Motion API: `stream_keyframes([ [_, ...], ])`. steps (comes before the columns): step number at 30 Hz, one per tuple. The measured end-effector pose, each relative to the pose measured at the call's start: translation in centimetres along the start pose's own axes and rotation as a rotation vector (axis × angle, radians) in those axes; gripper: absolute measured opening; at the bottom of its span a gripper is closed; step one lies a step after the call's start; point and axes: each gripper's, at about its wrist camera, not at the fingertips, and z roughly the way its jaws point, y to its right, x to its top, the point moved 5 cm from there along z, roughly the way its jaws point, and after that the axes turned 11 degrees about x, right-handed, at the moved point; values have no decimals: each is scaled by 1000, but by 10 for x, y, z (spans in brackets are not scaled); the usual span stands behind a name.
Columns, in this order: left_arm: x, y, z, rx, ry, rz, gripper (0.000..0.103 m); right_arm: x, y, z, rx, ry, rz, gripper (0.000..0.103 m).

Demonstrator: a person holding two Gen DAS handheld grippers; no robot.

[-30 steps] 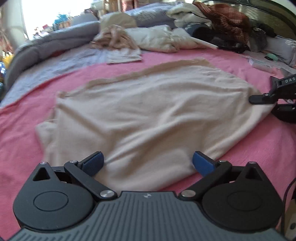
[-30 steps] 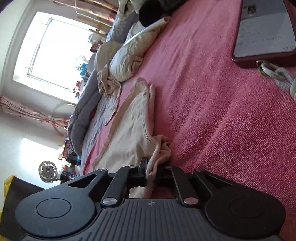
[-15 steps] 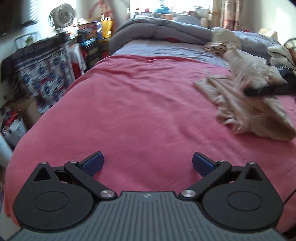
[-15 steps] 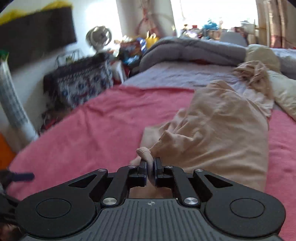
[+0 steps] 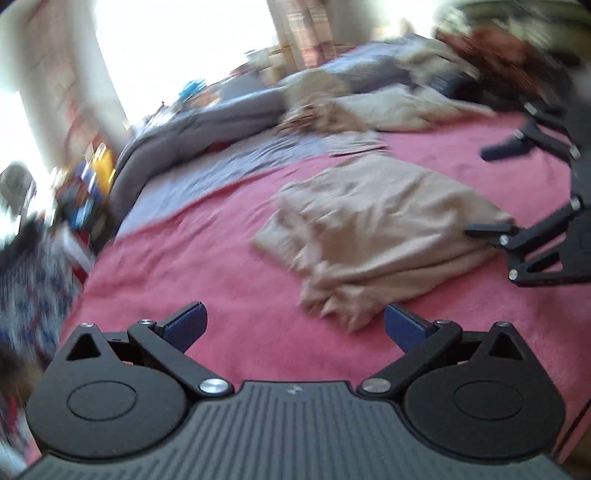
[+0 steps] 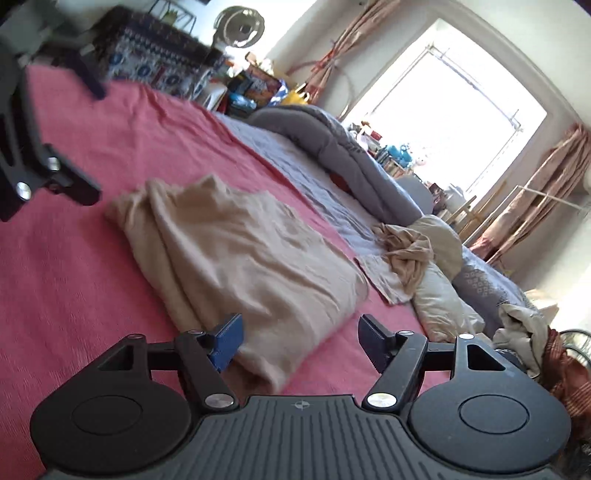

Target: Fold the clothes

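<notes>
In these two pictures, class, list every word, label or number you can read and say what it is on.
None can be read.
Small emblem on the right tool's body: a mark, no letters.
Colourful boxes beside the bed: print too small and blurred to read.

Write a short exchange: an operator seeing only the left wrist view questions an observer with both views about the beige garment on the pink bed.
Operator: Is the right hand-held gripper gripping the beige garment?
Observer: No. Its jaws have just been opening; the right wrist view shows the garment's near end lying between them, unpinched.
Operator: My left edge is blurred. What stands there?
Observer: A round silver fan against the wall, beside a patterned cloth.
</notes>
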Motion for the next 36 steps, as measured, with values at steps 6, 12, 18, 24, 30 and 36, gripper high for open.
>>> stream_keyframes([
  [6, 22, 47, 5, -13, 87, 327, 103, -4, -29, -11, 0, 59, -133, 73],
  [12, 27, 35, 21, 24, 61, 345, 103, -5, -39, 0, -21, 67, -164, 76],
  [18, 21, 44, 43, 170, 121, 659, 103, -8, -30, 4, -15, 62, -115, 83],
  [24, 10, 67, 47, 56, 220, 944, 96, -7, -27, 2, -7, 66, -110, 83],
  [30, 13, 83, 62, 74, 274, 1049, 89, 2, -24, 8, -41, 79, -142, 84],
  [36, 11, 82, 59, 71, 260, 1021, 54, -7, -13, 11, -75, 60, -115, 87],
])
